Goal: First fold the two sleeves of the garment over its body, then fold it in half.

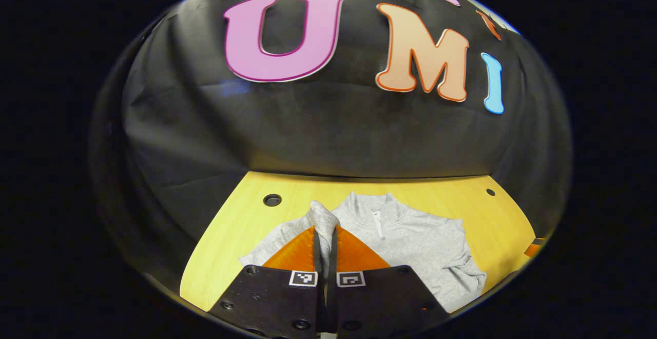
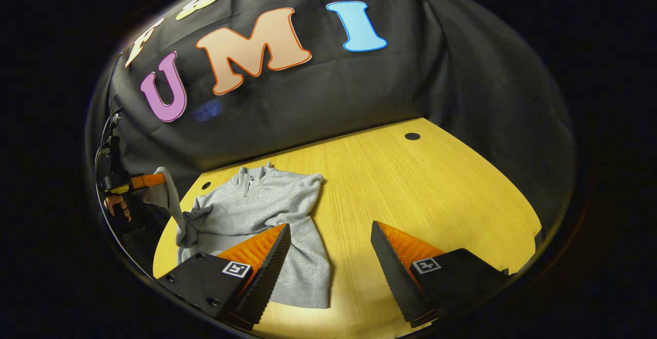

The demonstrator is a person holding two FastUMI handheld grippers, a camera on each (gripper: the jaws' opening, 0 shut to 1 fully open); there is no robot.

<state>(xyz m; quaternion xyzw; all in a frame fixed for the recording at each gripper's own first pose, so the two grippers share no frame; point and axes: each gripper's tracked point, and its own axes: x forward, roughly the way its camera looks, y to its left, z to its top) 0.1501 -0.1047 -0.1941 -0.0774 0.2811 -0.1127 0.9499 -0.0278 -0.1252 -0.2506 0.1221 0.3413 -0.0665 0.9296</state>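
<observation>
A light grey zip-neck sweatshirt (image 1: 410, 236) lies on the yellow wooden table (image 1: 241, 215), collar toward the wall. My left gripper (image 1: 325, 231) is shut on one grey sleeve (image 1: 322, 215), whose cuff bulges above the fingertips. In the right gripper view the sweatshirt (image 2: 267, 205) lies at the table's left, and the left gripper (image 2: 149, 180), held by a hand, lifts that sleeve (image 2: 172, 200) off the table's left edge. The other sleeve (image 2: 308, 190) lies folded over the body. My right gripper (image 2: 331, 239) hovers open above the garment's near edge, nothing between its fingers.
The table (image 2: 436, 190) has small round holes (image 1: 272, 200) near its back edge, one of them (image 2: 412, 136) at the far right. Bare wood stretches to the right of the garment. The black cloth wall stands close behind the table.
</observation>
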